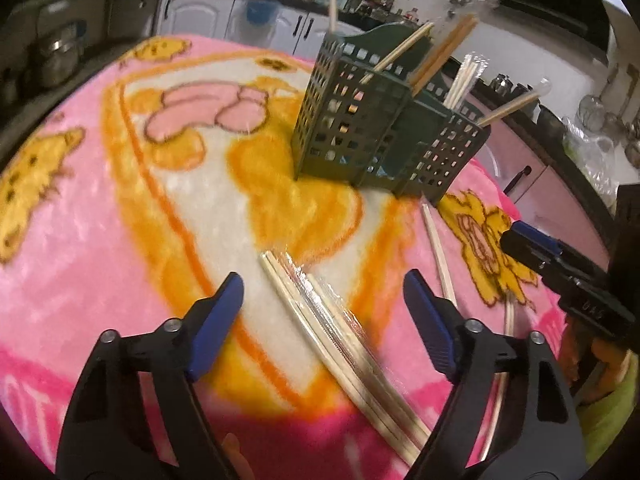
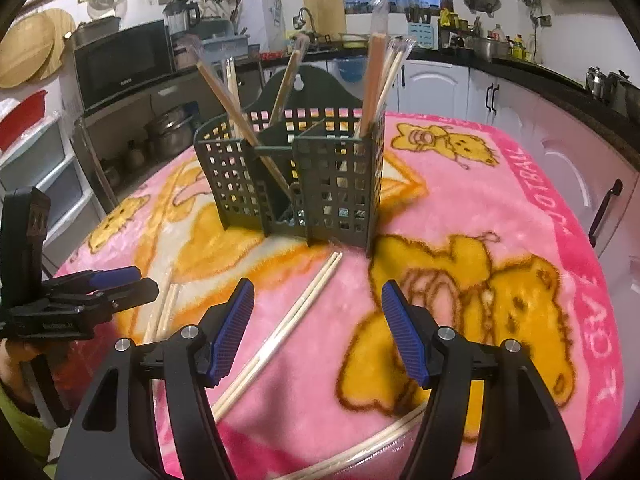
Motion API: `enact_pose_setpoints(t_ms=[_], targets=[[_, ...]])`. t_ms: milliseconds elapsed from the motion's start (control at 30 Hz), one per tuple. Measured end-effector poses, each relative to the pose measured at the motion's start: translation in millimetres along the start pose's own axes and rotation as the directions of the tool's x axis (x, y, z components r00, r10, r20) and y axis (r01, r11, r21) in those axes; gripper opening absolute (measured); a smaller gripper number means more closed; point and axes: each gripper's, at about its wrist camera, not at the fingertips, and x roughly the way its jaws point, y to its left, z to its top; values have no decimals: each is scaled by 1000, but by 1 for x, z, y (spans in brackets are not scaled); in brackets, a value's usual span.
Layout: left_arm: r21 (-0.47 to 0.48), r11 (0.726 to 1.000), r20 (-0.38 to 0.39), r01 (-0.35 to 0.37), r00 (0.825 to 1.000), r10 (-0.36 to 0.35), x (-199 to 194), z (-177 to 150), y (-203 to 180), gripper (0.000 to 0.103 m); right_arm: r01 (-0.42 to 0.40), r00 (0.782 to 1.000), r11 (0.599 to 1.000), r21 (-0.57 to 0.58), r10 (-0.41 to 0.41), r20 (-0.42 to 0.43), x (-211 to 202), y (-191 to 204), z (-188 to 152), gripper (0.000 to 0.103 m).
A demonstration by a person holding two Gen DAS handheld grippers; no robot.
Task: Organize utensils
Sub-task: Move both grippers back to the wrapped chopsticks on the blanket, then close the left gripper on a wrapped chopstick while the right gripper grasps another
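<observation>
A dark green slotted utensil holder [image 1: 384, 132] [image 2: 296, 184] stands on the pink blanket with several wrapped chopstick pairs upright in its compartments. My left gripper [image 1: 324, 300] is open and empty, above a plastic-wrapped bundle of chopsticks [image 1: 340, 336] lying between its fingers. My right gripper [image 2: 318, 304] is open and empty, with a loose chopstick pair [image 2: 292, 320] on the blanket between its fingers, pointing at the holder. Another chopstick pair [image 2: 360, 448] lies near the front edge. The left gripper shows in the right wrist view [image 2: 116, 284], the right gripper in the left wrist view [image 1: 532, 244].
The pink cartoon blanket [image 2: 500, 208] covers a table. More chopsticks [image 1: 440, 256] lie right of the wrapped bundle. Kitchen counters, cabinets [image 2: 436, 84], a microwave [image 2: 124, 64] and pots surround the table.
</observation>
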Motion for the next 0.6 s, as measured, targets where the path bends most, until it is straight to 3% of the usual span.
enact_pose_setpoints(t_ms=[167, 333, 600], targets=[[-96, 995, -58, 34, 998, -40, 16, 6, 17, 62, 7, 1000, 999, -31, -8, -24, 15, 4, 6, 64], [-122, 992, -82, 34, 996, -44, 26, 18, 22, 55, 21, 998, 996, -83, -27, -63, 36, 10, 14, 64], [-129, 992, -94, -7, 996, -5, 39, 30, 28, 28, 64, 984, 997, -42, -70, -165, 76, 1, 21, 59]])
